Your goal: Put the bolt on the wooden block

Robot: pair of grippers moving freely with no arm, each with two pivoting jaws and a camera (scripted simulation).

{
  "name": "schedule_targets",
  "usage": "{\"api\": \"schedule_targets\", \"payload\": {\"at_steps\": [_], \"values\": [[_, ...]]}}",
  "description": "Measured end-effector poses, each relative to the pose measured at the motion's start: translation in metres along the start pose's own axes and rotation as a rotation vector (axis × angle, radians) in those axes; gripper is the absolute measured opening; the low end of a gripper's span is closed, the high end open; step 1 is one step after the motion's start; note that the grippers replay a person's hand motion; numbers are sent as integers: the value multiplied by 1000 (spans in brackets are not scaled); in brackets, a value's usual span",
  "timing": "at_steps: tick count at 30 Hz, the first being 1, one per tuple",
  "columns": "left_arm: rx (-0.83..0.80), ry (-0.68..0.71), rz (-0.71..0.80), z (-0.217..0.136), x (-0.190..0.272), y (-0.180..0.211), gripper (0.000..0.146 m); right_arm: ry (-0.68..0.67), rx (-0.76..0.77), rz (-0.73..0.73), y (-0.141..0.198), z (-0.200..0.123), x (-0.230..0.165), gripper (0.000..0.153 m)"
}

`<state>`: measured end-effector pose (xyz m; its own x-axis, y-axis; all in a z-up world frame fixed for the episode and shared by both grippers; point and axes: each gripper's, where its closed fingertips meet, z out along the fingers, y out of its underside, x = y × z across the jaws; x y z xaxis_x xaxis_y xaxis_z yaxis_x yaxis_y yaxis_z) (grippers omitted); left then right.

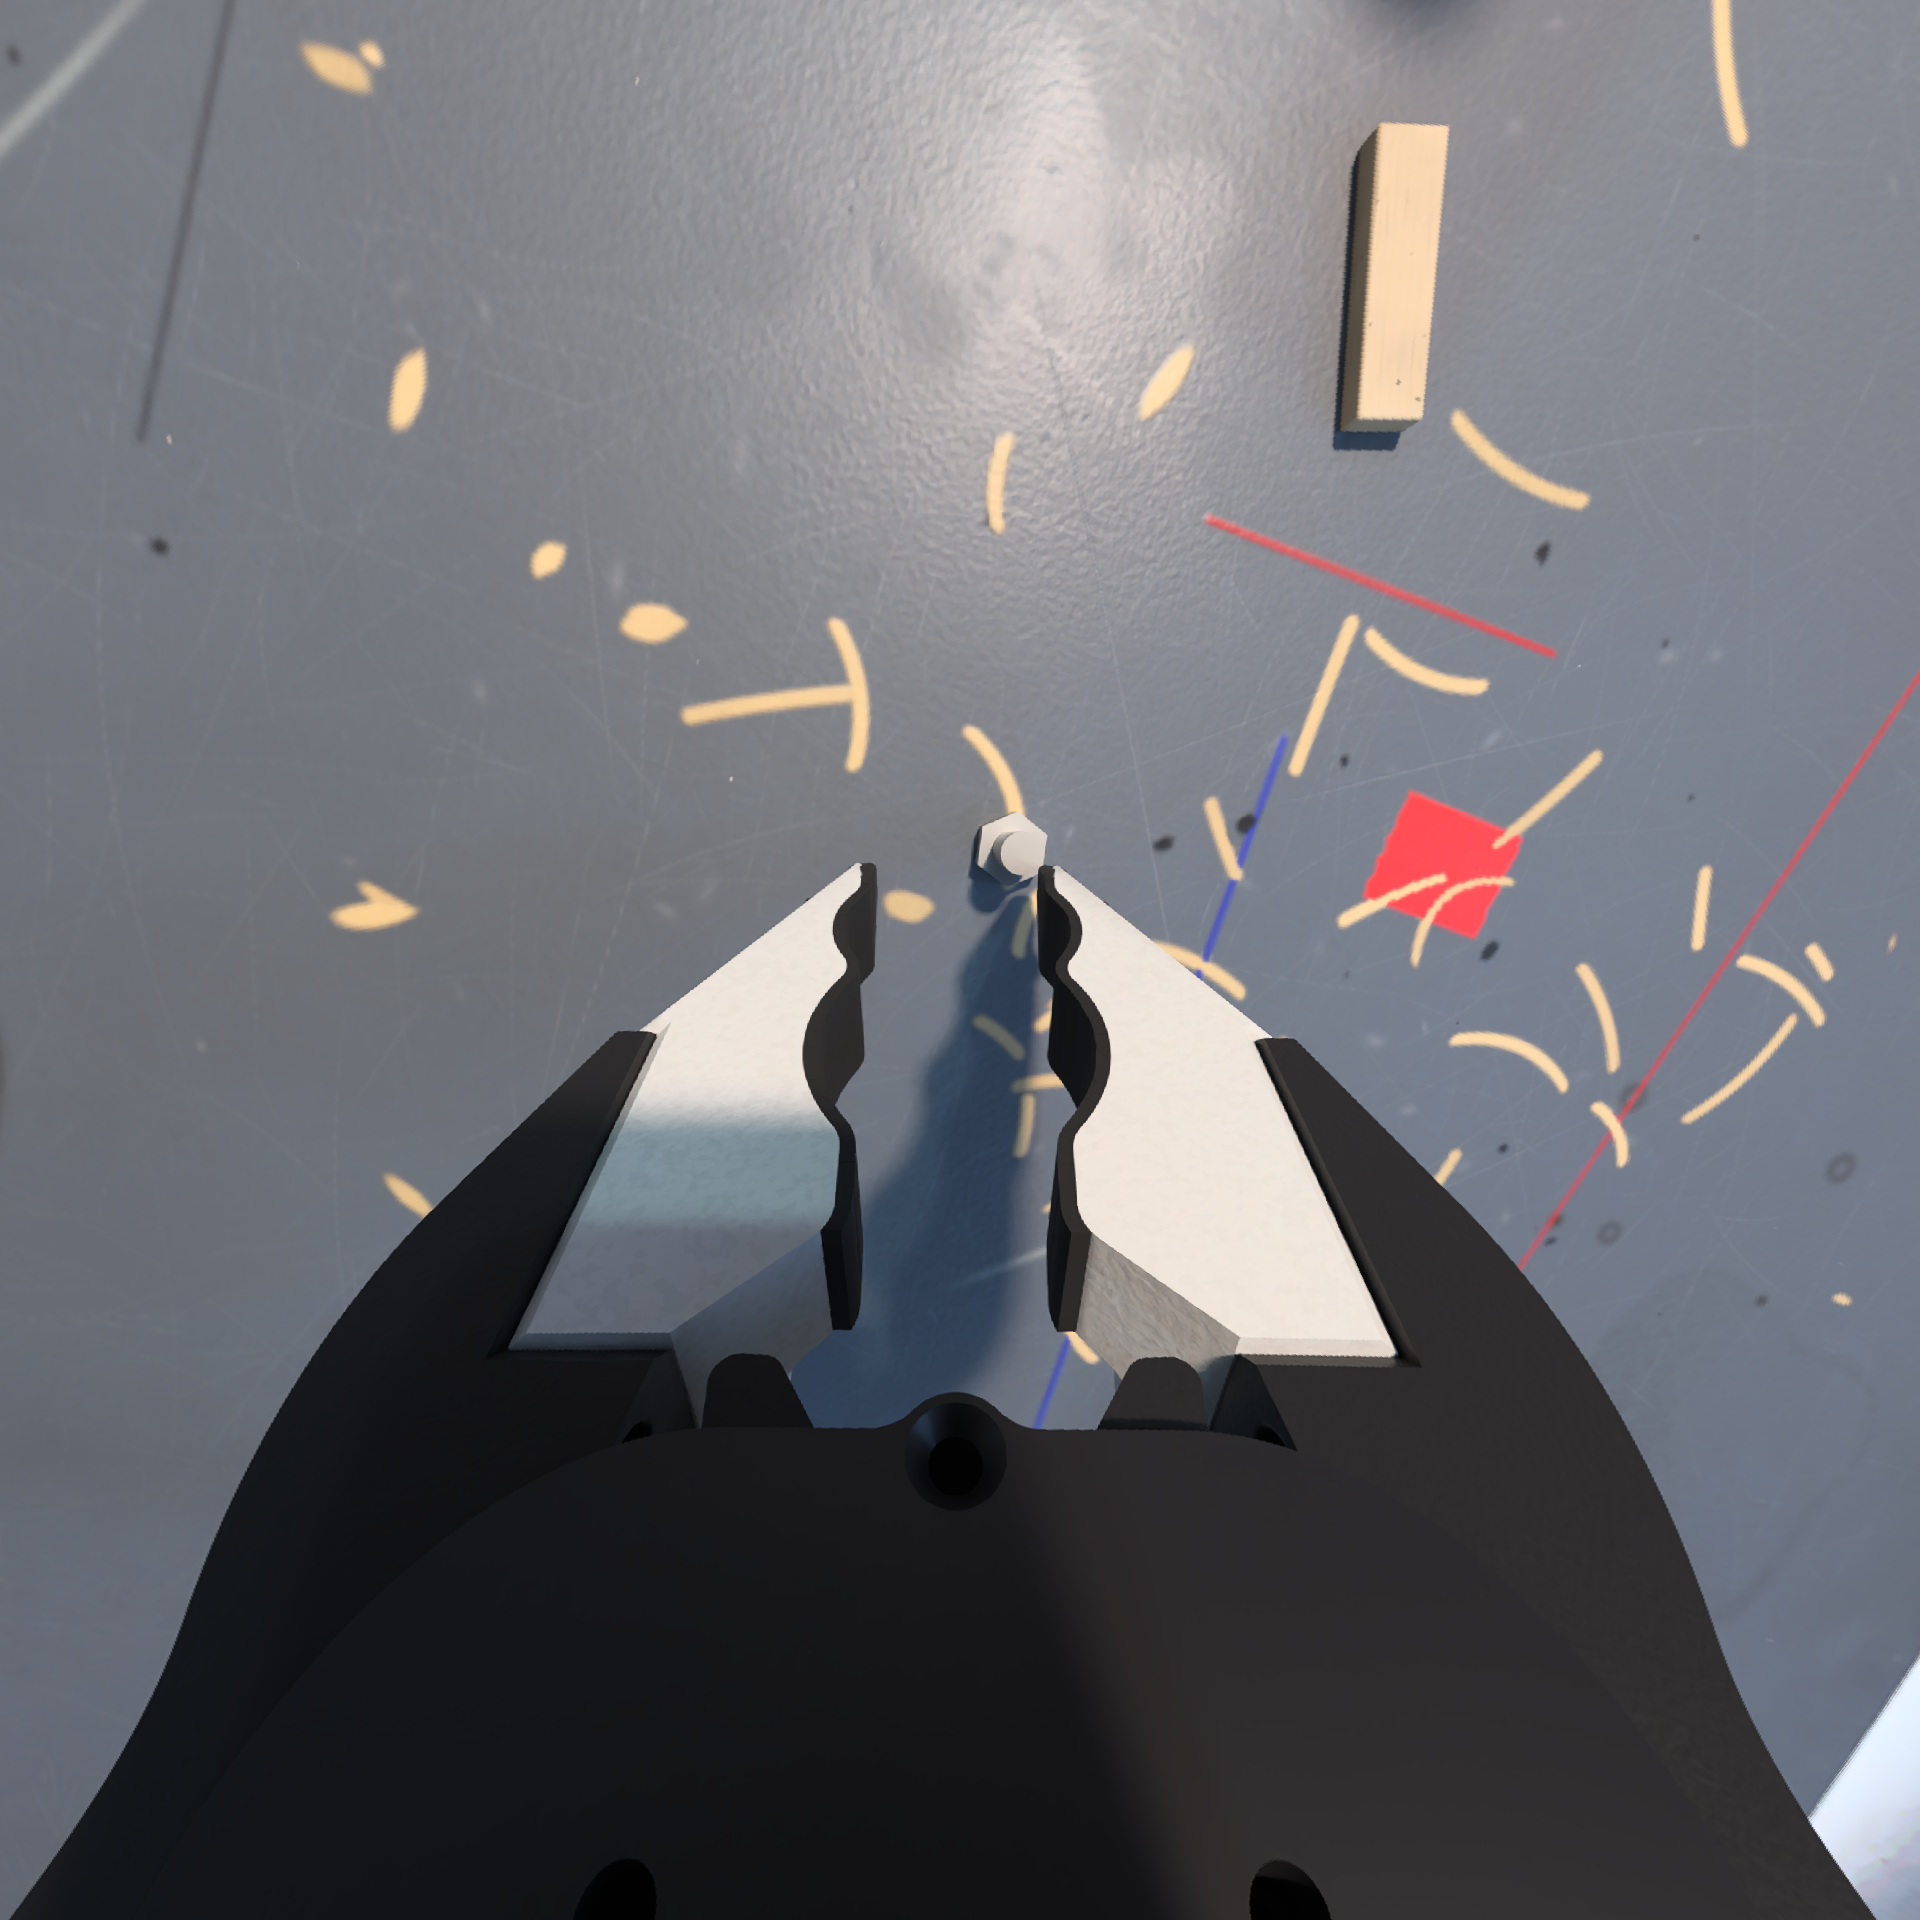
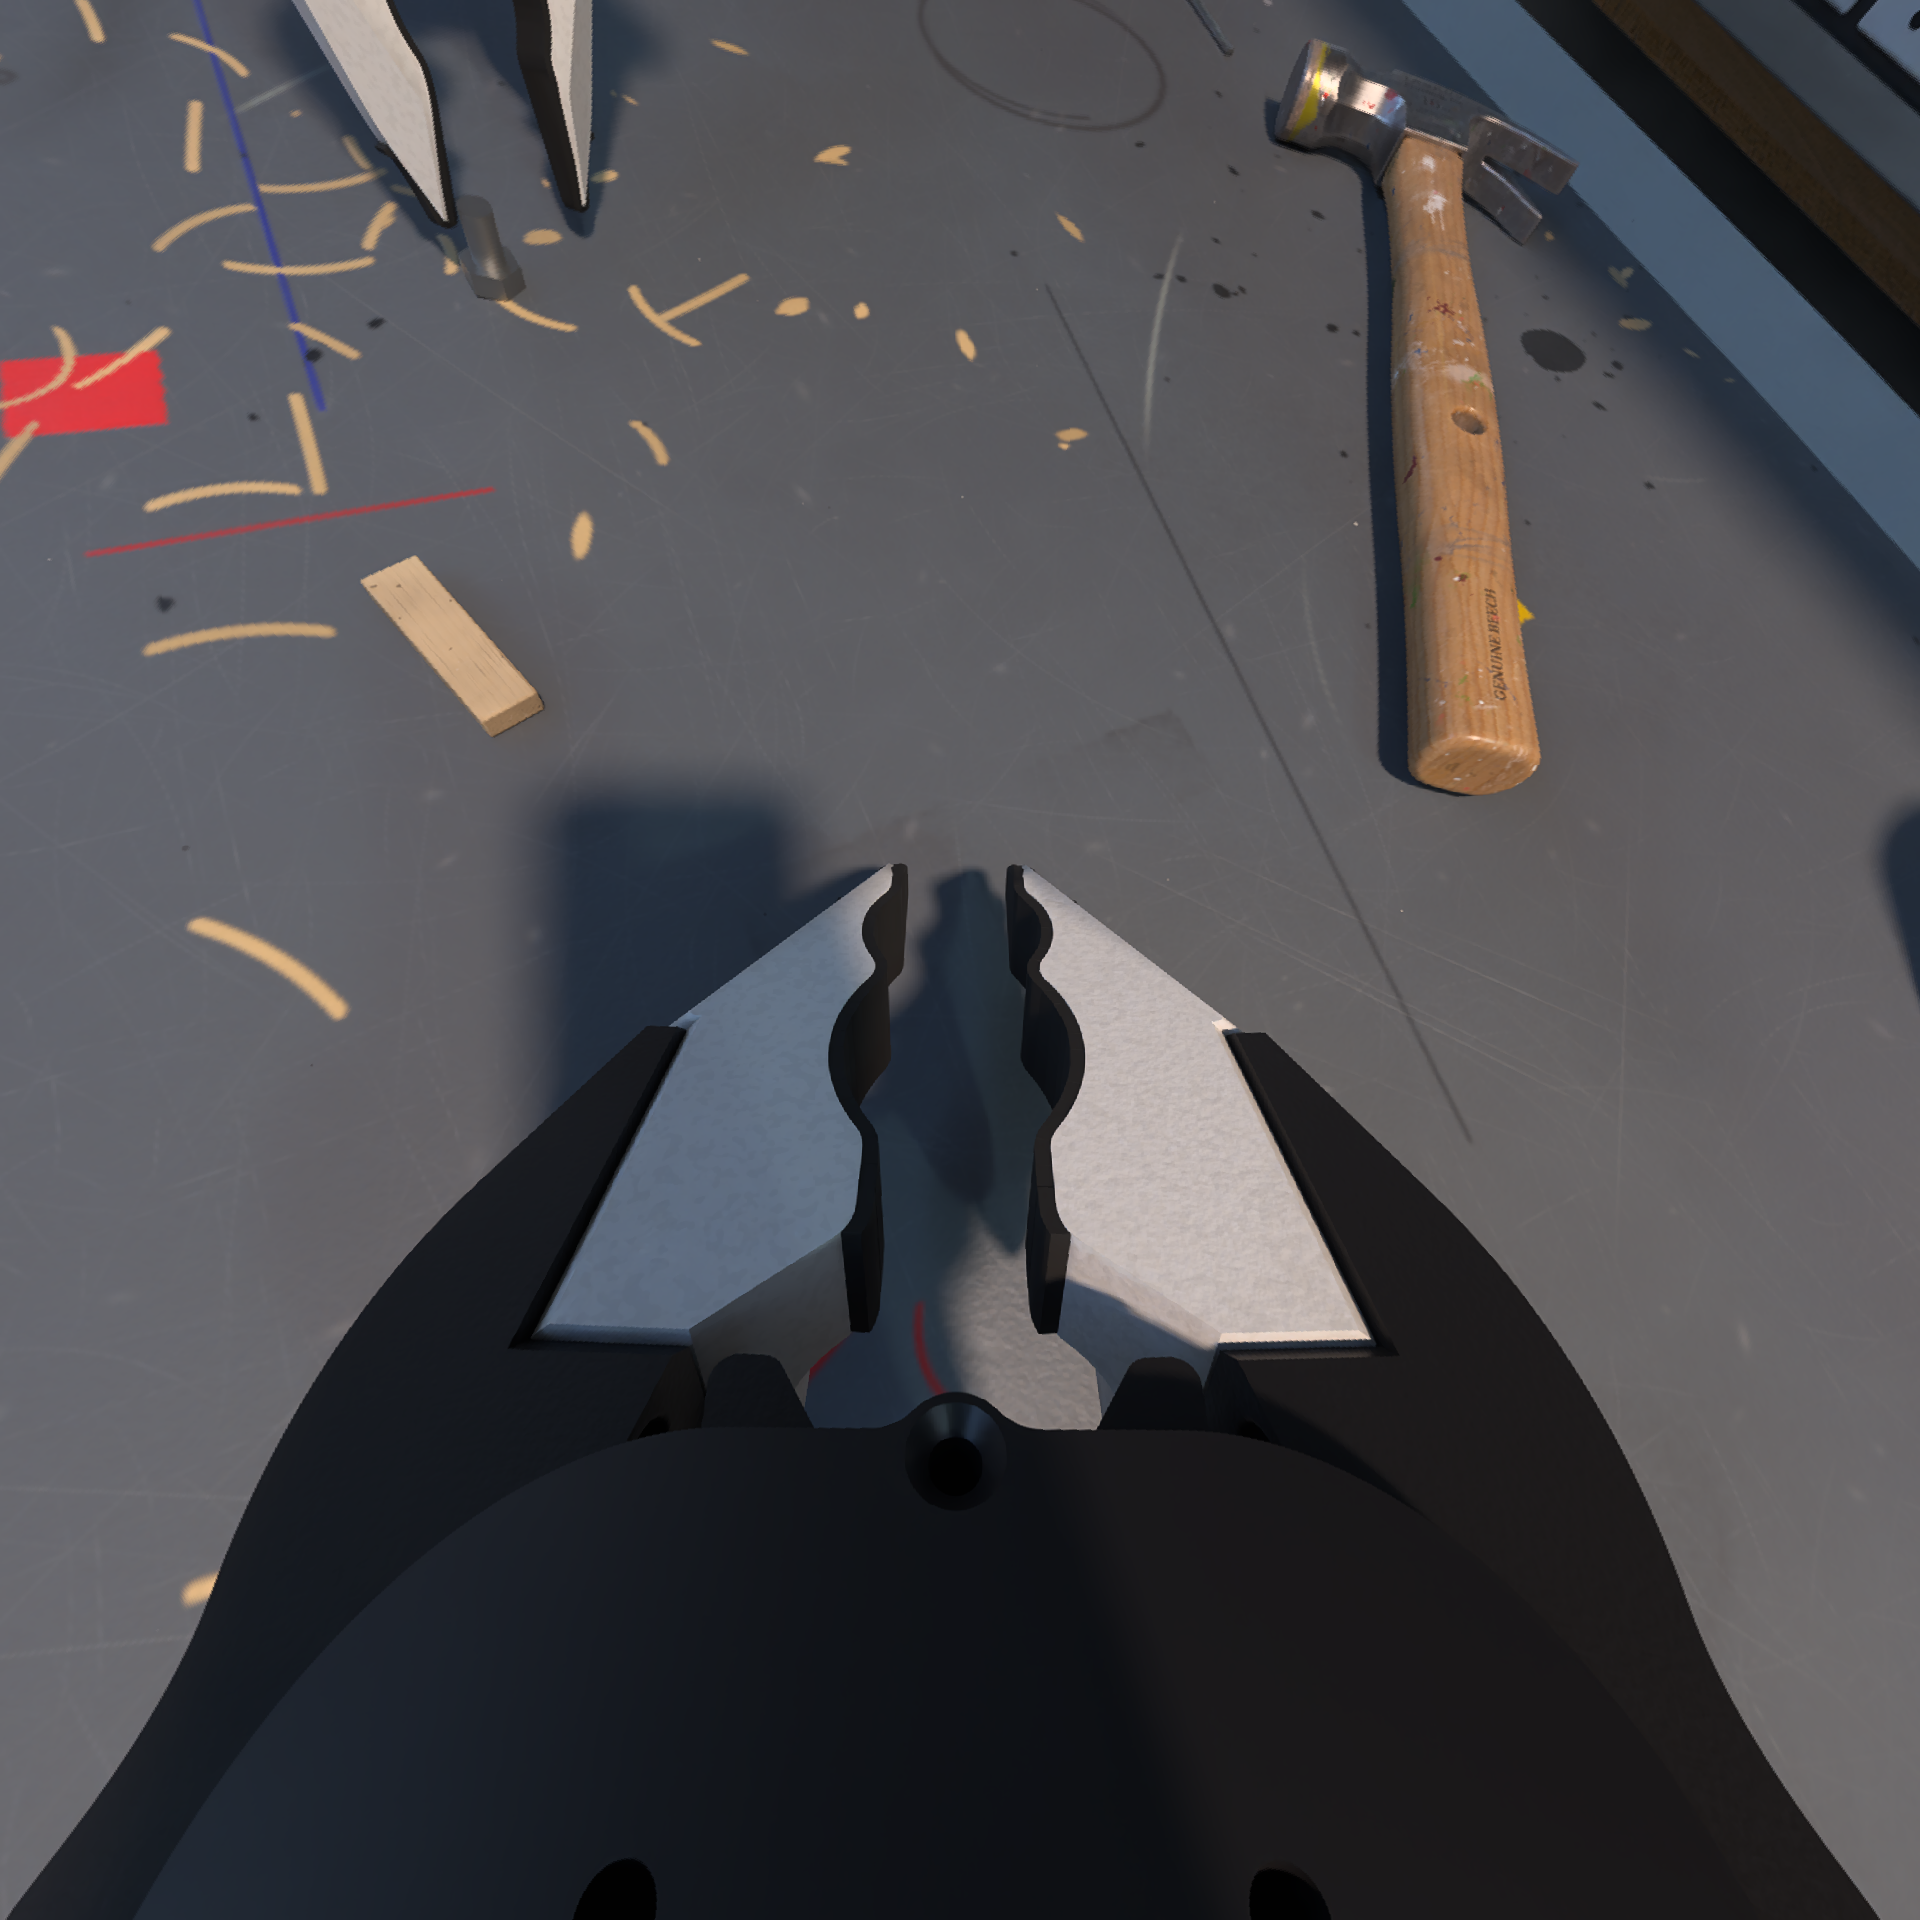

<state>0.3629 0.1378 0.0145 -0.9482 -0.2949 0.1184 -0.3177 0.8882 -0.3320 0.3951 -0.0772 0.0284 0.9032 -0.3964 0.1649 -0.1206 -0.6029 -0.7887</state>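
Grey bolt (image 1: 1010, 849) upright — just beyond left gripper's (image 1: 956, 878) parted jaws.

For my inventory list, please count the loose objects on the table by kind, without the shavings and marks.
Bolt: 1
Wooden block: 1
Hammer: 1
Total: 3
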Motion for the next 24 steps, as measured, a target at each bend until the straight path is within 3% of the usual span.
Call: {"api": "schedule_targets", "payload": {"at_steps": [11,16,24], "values": [[1,4,159,5,8,-5,17,-1,5,-1,-1,0,0,19],[-47,111,83,2,15,5,8,-4,6,-2,-1,0,-1,19],[-44,75,41,1,12,5,8,-7,7,-1,-1,0,-1,19]]}}
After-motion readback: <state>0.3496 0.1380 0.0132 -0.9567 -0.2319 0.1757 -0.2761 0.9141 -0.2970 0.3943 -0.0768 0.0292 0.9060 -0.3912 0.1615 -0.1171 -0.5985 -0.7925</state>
